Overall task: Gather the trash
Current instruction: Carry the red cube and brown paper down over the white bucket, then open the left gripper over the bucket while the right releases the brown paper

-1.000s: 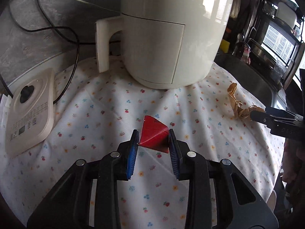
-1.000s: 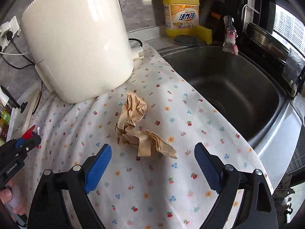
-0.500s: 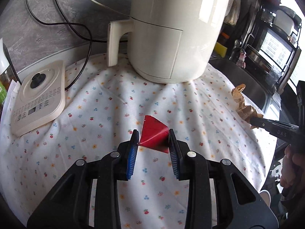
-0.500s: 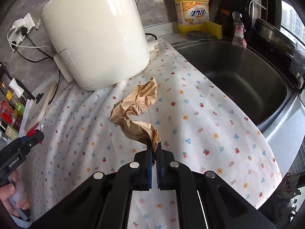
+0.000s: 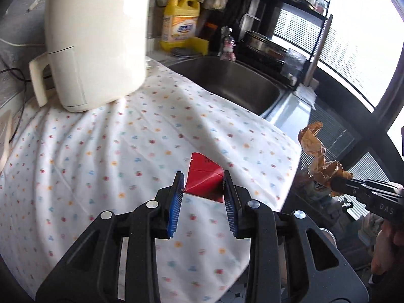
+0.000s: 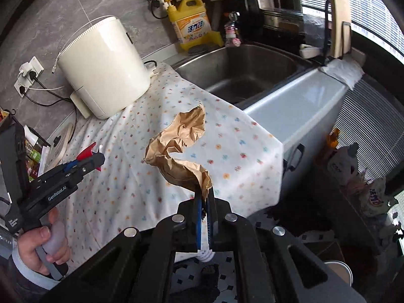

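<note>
My left gripper (image 5: pixel 203 189) is matte black plastic, with two angular arms, ribbed blue pads and round silver screw heads along its linkages. My right gripper (image 6: pixel 205 203) is built the same, its blue pads lined with white. White lettering marks the side of each black body. My left hand (image 6: pixel 41 246) wraps a pale translucent handle, with a light grey-blue sleeve cuff at the wrist.

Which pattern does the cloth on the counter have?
The cloth is white with small coloured flowers; right wrist view.

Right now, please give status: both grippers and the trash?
Left gripper shut on red wrapper. Right gripper shut on crumpled brown paper. Both lifted off floral cloth. Nothing in the way.
</note>
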A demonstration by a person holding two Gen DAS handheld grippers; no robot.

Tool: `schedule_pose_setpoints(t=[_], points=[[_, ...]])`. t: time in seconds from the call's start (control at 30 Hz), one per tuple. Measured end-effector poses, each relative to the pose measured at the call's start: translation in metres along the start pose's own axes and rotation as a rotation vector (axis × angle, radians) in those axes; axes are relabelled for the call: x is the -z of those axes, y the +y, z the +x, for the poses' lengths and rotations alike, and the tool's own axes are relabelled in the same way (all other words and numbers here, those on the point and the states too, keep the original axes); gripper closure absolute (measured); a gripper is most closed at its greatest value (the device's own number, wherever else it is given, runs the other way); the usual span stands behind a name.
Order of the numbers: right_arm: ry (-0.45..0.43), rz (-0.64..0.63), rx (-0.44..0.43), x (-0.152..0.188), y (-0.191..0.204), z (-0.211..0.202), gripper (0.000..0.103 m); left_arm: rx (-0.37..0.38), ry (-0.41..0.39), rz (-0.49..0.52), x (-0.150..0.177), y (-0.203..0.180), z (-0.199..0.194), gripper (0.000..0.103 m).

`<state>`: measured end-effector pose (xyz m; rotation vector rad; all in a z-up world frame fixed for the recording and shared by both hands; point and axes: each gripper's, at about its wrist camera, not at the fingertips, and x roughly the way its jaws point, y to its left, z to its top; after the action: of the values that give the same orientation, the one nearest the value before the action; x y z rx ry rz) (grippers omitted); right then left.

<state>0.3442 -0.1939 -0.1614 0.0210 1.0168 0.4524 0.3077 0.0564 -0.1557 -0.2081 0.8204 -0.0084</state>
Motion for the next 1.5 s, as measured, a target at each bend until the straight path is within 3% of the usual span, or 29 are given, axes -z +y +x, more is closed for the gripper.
schedule_pose_setpoints(t=[0.23, 0.47, 0.9, 0.97, 1.0, 1.03, 1.23, 1.5], points=[[0.015, 0.159, 0.145, 0.075, -0.096, -0.060, 0.099, 0.132, 0.046, 0.139, 0.022, -0.113, 0.013, 0.072], [0.058, 0.312, 0.239, 0.148, -0.171, -0.090, 0.099, 0.230, 0.121, 0.233, 0.063, -0.200, 0.021, 0.072], [0.198, 0.433, 0.292, 0.255, -0.232, -0.082, 0.095, 0.313, 0.262, 0.306, 0.144, -0.283, 0.054, 0.072], [0.224, 0.444, 0.291, 0.268, -0.237, -0.075, 0.085, 0.322, 0.283, 0.313, 0.156, -0.290, 0.059, 0.072], [0.229, 0.452, 0.287, 0.274, -0.239, -0.072, 0.063, 0.326, 0.294, 0.321, 0.161, -0.294, 0.061, 0.072], [0.231, 0.463, 0.290, 0.279, -0.240, -0.070, 0.048, 0.329, 0.304, 0.333, 0.166, -0.297, 0.063, 0.072], [0.230, 0.534, 0.306, 0.296, -0.253, -0.071, 0.049, 0.342, 0.355, 0.380, 0.184, -0.311, 0.079, 0.072], [0.192, 0.643, 0.364, 0.325, -0.281, -0.108, 0.048, 0.378, 0.432, 0.429, 0.216, -0.340, 0.094, 0.072]])
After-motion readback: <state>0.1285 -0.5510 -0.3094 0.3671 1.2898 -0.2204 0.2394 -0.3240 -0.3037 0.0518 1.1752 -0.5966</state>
